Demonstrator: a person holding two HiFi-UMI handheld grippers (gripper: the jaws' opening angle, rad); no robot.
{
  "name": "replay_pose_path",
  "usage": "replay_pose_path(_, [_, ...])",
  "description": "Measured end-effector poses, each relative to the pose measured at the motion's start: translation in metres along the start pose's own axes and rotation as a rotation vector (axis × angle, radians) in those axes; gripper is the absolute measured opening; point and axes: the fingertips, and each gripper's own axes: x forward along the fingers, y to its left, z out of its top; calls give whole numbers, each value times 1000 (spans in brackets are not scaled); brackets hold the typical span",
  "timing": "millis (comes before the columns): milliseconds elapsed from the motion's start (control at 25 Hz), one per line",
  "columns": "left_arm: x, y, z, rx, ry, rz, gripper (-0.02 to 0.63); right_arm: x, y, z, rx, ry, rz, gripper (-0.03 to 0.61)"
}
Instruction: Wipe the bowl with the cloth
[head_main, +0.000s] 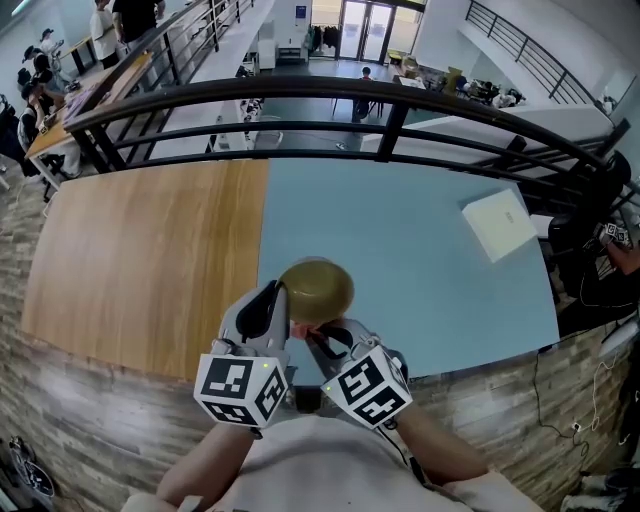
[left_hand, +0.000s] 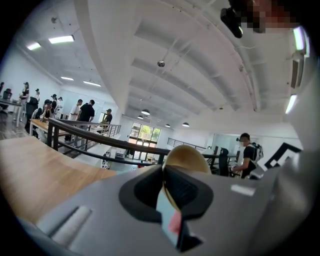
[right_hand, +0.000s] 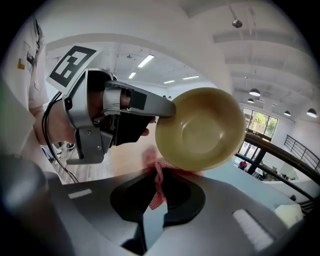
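Note:
A tan bowl (head_main: 318, 287) is held up in the air over the near edge of the blue table top (head_main: 400, 250). My left gripper (head_main: 284, 301) is shut on its rim. In the left gripper view the bowl (left_hand: 187, 156) stands edge-on between the pads of the left gripper (left_hand: 164, 184). In the right gripper view the bowl (right_hand: 202, 127) tilts its hollow toward the camera, with the left gripper (right_hand: 167, 111) gripping its left rim. My right gripper (right_hand: 157, 192) is shut on a red-and-white checked cloth (right_hand: 158, 180), just below the bowl. In the head view the right gripper (head_main: 322, 338) sits under the bowl.
The table has a wooden left half (head_main: 140, 250) and a blue right half. A white folded square (head_main: 499, 223) lies at the far right of the blue part. A dark railing (head_main: 330, 95) runs along the table's far side. People stand and sit beyond it.

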Motion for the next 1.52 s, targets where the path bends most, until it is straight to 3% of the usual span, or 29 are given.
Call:
replay_pose_path(200, [4, -12, -6, -42, 9, -30, 14, 8, 7, 6, 93, -62, 16, 26])
replay_pose_path(400, [7, -12, -8, -29, 19, -32, 14, 9, 4, 7, 174, -98, 34, 26])
replay_pose_path(1080, [15, 13, -5, 47, 38, 20, 14, -24, -65, -4, 230, -124, -156, 26])
replay_pose_path(1360, [17, 16, -14, 135, 74, 25, 14, -36, -96, 7, 238, -162, -229, 26])
replay_pose_path(1520, [14, 15, -20, 249, 95, 30, 14, -36, -102, 18, 221, -181, -247, 26])
